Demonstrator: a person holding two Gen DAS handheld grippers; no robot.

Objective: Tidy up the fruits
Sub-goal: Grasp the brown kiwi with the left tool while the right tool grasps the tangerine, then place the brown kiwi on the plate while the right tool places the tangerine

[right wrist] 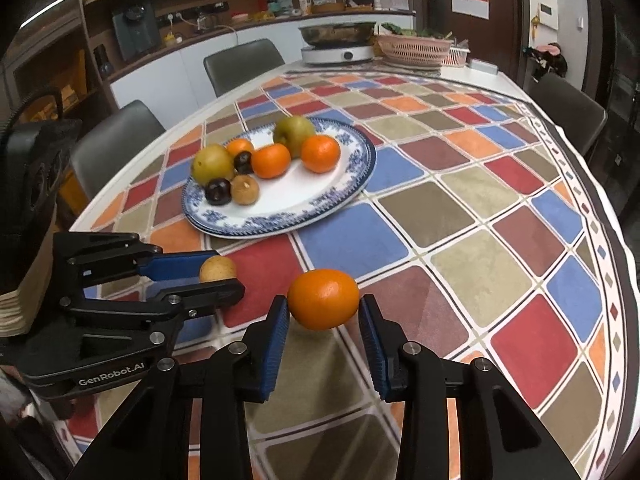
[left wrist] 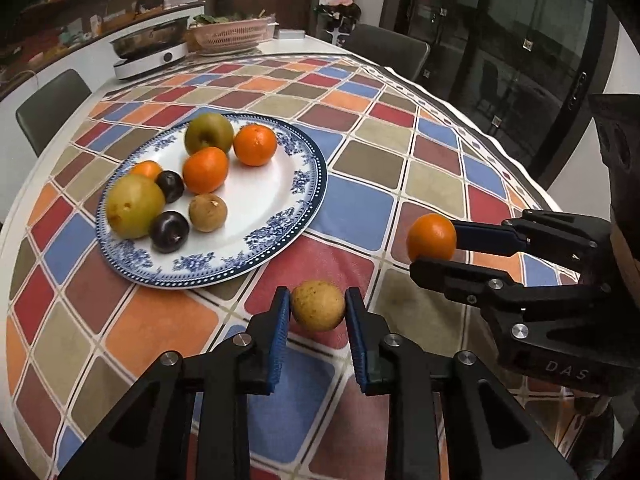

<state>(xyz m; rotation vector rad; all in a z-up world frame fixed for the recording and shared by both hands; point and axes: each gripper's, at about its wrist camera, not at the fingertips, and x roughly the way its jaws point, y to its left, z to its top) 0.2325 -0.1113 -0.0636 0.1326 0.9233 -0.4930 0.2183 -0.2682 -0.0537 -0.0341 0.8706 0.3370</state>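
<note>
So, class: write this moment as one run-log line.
left gripper: shut on small tan fruit | right gripper: shut on orange | plate: holds eight fruits | next: likely plate

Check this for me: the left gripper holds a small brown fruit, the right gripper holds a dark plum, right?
Not quite. The right gripper holds an orange, as the right wrist view shows. The left gripper does hold the small brown fruit.

Fruits (left wrist: 206,170) on plate (left wrist: 280,216) — tablecloth (left wrist: 360,200) beneath
</note>
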